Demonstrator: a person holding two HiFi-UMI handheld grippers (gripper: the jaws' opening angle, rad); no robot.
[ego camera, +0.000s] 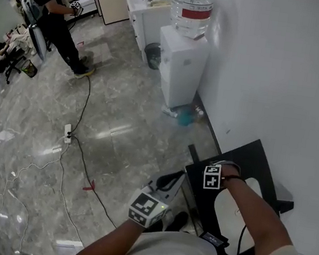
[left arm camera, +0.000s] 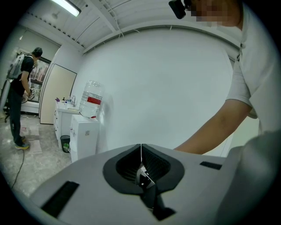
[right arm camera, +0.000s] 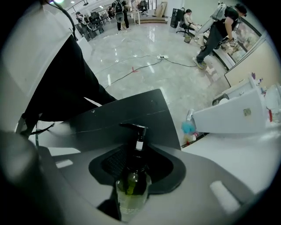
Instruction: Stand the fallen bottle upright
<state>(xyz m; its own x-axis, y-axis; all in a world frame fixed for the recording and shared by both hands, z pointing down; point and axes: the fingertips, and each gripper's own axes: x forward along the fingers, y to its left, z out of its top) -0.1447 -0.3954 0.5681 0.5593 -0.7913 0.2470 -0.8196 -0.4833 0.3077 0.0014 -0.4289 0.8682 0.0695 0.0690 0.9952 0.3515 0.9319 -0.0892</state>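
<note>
- The bottle [right arm camera: 131,186], clear with yellowish liquid and a black pump, sits in the gap of the right gripper [right arm camera: 139,172]. It appears to lie on its side on the black table [right arm camera: 127,110], with its pump head towards the table's far edge.
- That gripper's jaws stand wide apart on either side of the bottle, and the pads are not pressing it.
- In the head view the right forearm [ego camera: 254,211] reaches over the table, the gripper aimed down at the tabletop, hiding the bottle.
- The left gripper [left arm camera: 141,148] has its jaws together with nothing between them. It is held just off the table's left edge over the floor [ego camera: 118,124], pointing roughly level at the white wall [left arm camera: 167,88].
</note>
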